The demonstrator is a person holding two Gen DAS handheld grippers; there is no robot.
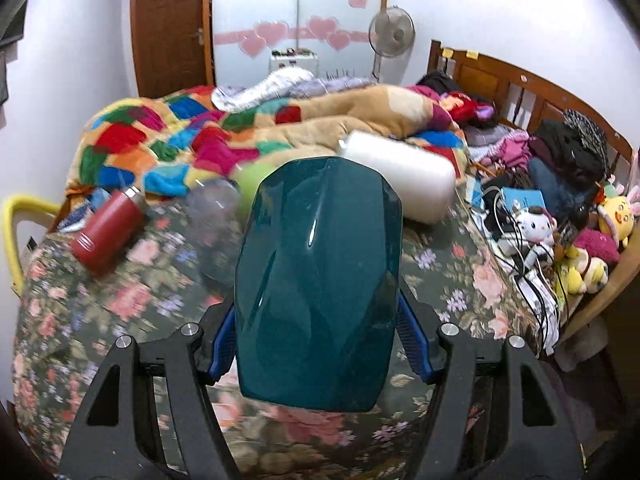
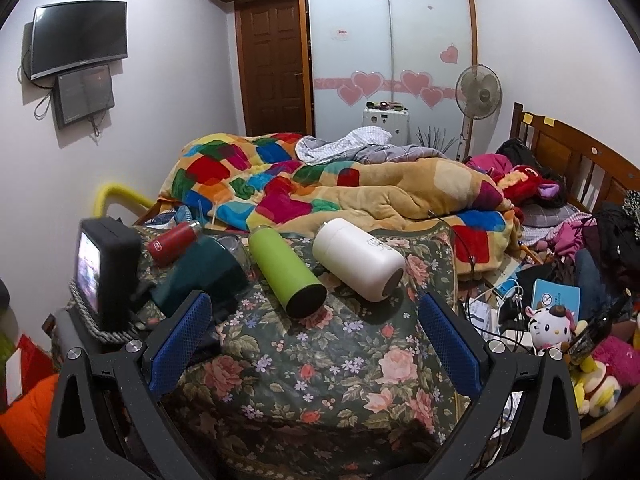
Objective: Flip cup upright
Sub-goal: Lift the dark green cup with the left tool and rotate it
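My left gripper is shut on a dark teal faceted cup, its blue pads pressed on both sides; the cup fills the middle of the left wrist view, held above the floral bedspread. The same teal cup shows in the right wrist view at the left, with the left gripper's camera unit beside it. My right gripper is open and empty above the floral bedspread. A green bottle, a white flask, a red flask and a clear glass lie on the bed.
A patchwork blanket is heaped behind the bottles. Plush toys, cables and clothes crowd the right side by the wooden headboard. A yellow rail stands at the left bed edge. A fan and wardrobe stand behind.
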